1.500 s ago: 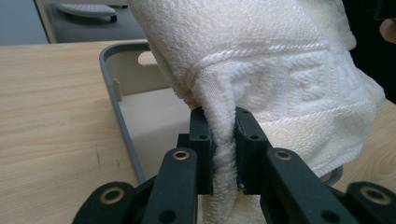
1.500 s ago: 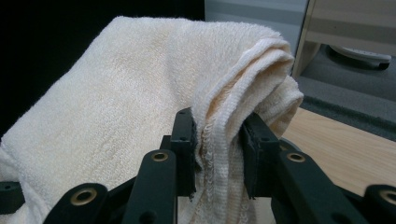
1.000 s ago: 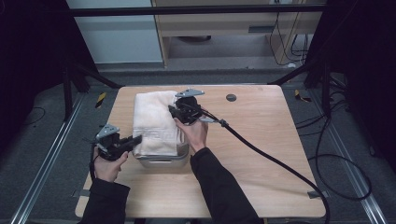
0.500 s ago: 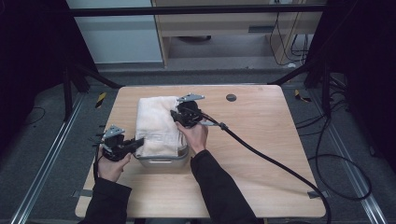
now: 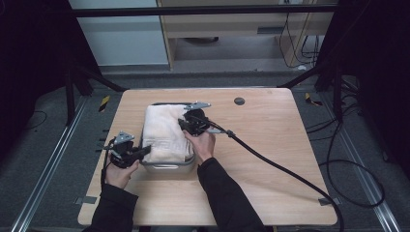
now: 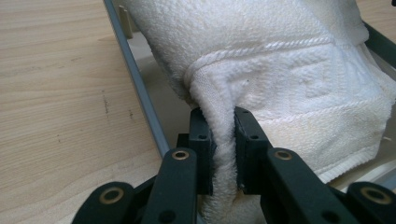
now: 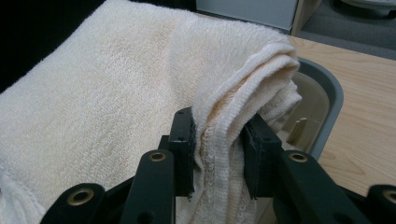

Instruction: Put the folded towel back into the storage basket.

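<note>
On the wooden table [image 5: 270,145], a grey bin [image 5: 167,166] sits a little left of the middle, and a folded white towel [image 5: 164,133] lies across its top, covering most of the opening. The left gripper [image 5: 140,152] comes in from the bin's left side, near its front corner, and its jaws are clamped on a fold of the towel — in the left gripper view the cloth is bunched tight between the two black pads, with the bin's grey rim [image 6: 140,93] running just beside it and the bare table to the left of that. The right gripper [image 5: 186,122] sits at the towel's right edge, farther back, with the person's right hand [image 5: 203,142] behind it and a thick black cable [image 5: 270,164] trailing off across the table toward the near right corner. Its jaws are also closed on the towel — the right gripper view shows several layers of the folded edge [image 7: 224,126] pinched between the pads, with the bin's rounded corner [image 7: 327,88] just beyond. A small dark round disc [image 5: 239,101] lies on the table well behind the bin.
</note>
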The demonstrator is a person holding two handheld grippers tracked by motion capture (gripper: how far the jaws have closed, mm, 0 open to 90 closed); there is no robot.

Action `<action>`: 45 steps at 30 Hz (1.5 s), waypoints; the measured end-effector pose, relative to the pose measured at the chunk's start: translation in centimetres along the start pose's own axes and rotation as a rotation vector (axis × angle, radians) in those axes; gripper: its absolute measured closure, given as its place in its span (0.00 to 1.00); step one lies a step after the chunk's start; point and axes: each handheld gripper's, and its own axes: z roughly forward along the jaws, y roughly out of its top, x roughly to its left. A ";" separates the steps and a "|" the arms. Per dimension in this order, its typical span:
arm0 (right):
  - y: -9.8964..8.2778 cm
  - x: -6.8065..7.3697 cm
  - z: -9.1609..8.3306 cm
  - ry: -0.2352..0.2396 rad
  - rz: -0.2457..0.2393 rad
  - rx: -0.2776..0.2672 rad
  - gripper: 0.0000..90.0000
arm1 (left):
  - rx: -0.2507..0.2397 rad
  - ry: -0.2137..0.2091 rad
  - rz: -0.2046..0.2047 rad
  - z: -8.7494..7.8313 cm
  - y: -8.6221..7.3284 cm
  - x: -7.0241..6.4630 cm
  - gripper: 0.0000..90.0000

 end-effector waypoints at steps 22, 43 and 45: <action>-1.5 -0.1 1.1 -0.042 -0.092 0.054 0.71 | 0.004 0.025 0.023 0.6 0.0 -0.8 0.72; -0.2 -0.8 -2.8 -0.018 -0.113 -0.026 0.65 | -0.125 0.016 0.021 -2.1 1.1 -0.7 0.55; -0.1 -1.1 -3.6 -0.014 -0.110 -0.035 0.63 | -0.137 0.005 0.034 -2.3 1.1 -0.8 0.53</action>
